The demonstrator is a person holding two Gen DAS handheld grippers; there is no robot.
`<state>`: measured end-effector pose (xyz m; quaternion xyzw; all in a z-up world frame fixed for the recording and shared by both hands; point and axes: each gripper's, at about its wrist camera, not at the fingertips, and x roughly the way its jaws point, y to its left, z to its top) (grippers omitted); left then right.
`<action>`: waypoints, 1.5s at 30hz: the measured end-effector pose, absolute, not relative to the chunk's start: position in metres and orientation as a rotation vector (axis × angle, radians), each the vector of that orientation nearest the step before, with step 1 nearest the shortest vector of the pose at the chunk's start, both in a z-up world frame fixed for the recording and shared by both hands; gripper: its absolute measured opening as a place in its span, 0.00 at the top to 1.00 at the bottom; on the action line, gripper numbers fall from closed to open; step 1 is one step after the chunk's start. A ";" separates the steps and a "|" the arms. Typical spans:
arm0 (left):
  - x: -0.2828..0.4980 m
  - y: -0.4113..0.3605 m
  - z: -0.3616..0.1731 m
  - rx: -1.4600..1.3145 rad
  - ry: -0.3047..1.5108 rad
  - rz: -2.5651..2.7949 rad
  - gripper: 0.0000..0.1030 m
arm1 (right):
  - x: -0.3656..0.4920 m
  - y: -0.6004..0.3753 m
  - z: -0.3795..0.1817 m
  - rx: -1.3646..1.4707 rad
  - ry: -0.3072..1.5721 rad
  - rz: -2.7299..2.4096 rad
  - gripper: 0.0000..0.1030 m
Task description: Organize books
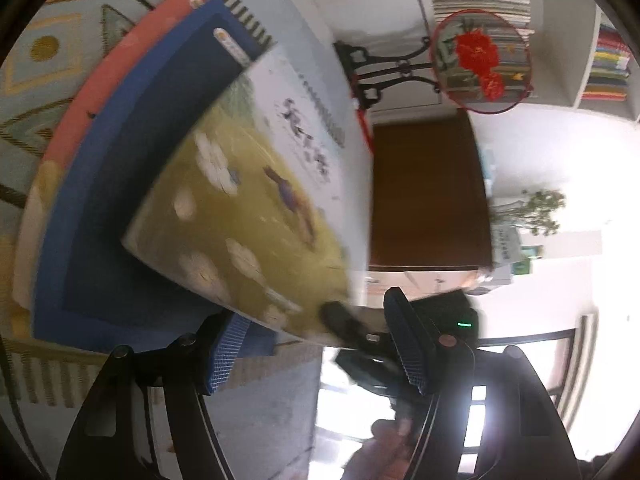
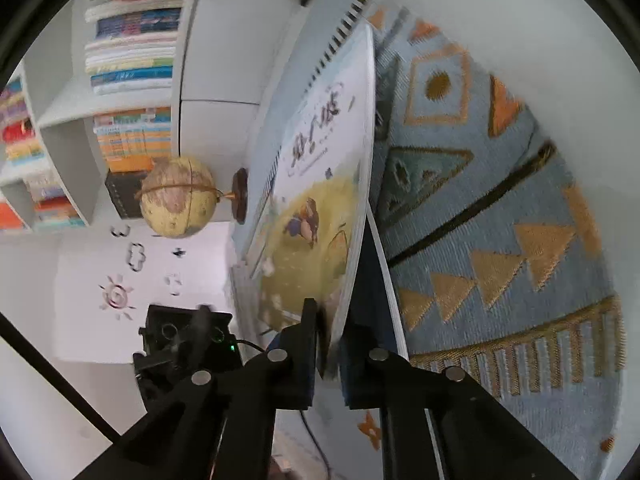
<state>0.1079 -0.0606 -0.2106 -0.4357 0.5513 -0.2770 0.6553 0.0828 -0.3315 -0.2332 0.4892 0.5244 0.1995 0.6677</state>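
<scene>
The right gripper (image 2: 326, 344) is closed tight on the lower edge of the picture book (image 2: 320, 208), its two black fingers pressing the thin cover from both sides. The book has a white top w/ dark writing and a yellow-green painted field below. It stands tilted, lifted off the rug (image 2: 500, 208), which is blue w/ orange triangles and dark lines.

In the left wrist view the same picture book (image 1: 248, 208) lies on top of a stack: under it a dark blue book (image 1: 120, 184), then a pink book (image 1: 120, 72), and a spiral notebook (image 1: 248, 12) at the far end. The left gripper (image 1: 316, 348) stands about half open around the near edge of this stack; one blue ribbed pad (image 1: 226, 348) sits below the books, the other at the right of the picture book's corner. Whether the pads press on the stack I cannot tell, as this part is blurred. The right gripper (image 1: 352, 332) shows there as a dark blur at the book's corner.

Containers: a white shelf unit (image 2: 68, 128) w/ open compartments, each filled w/ rows of colourful books (image 2: 132, 136). A globe (image 2: 178, 196) on a wooden foot stands in front of it. In the left view a round fan w/ red flower (image 1: 480, 60) on a black stand is before the shelf, and a small plant (image 1: 532, 208) is near the bright window.
</scene>
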 end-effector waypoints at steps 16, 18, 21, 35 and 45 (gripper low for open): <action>0.078 -0.112 -0.181 -0.558 1.136 -0.583 0.30 | 0.058 -0.322 -0.166 0.479 1.169 0.391 0.89; 0.075 -0.114 -0.175 -0.555 1.123 -0.587 0.30 | 0.052 -0.314 -0.156 0.350 1.131 0.403 0.89; 0.069 -0.108 -0.167 -0.567 1.101 -0.578 0.30 | 0.044 -0.306 -0.145 0.232 1.087 0.431 0.88; -0.007 -0.031 -0.115 -0.673 0.926 -0.394 0.30 | -0.016 -0.229 -0.106 -0.176 0.882 0.672 0.87; -0.038 0.122 -0.056 -0.652 0.780 -0.214 0.30 | -0.022 -0.083 -0.064 -0.151 0.764 0.864 0.87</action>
